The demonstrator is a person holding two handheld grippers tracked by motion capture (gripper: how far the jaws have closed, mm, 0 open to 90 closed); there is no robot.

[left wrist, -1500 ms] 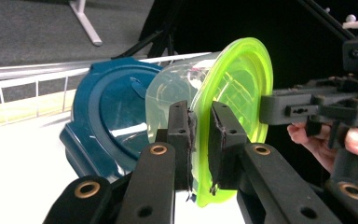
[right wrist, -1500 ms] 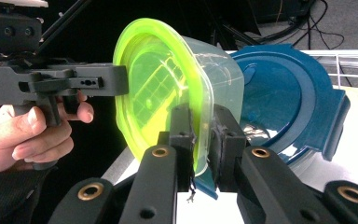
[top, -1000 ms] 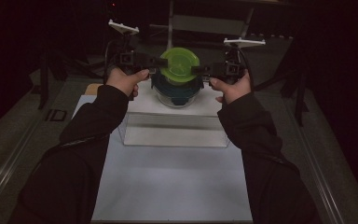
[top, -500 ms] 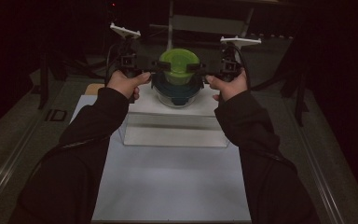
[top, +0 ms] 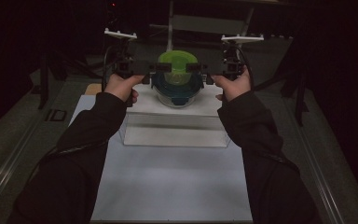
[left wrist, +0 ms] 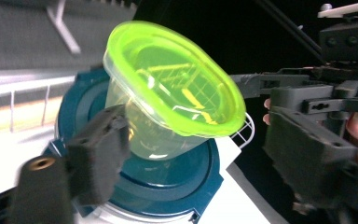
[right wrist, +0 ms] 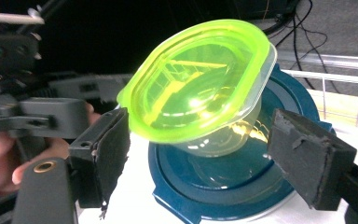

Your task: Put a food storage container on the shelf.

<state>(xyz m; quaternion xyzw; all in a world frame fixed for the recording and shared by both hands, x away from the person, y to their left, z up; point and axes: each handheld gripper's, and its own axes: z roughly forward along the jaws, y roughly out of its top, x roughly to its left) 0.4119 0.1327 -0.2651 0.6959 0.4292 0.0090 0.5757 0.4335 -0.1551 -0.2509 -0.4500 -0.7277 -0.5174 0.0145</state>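
Observation:
A clear tub with a neon green lid leans toward the person, its base on the dark blue lid of a round container. My left gripper reaches in from the left and my right gripper from the right. In the left gripper view the jaws stand wide around the tub; the left pad touches its clear wall, while the right pad stays apart. In the right gripper view the jaws also straddle the tub, and the green rim hangs just above the left pad.
The blue container stands on a raised white box at the far end of a white table sheet. A white wire rack runs behind it. Dark stands and cables surround the table.
The green-lidded tub has tipped more toward the person and risen slightly. Both hands shifted a little, keeping their places either side of it.

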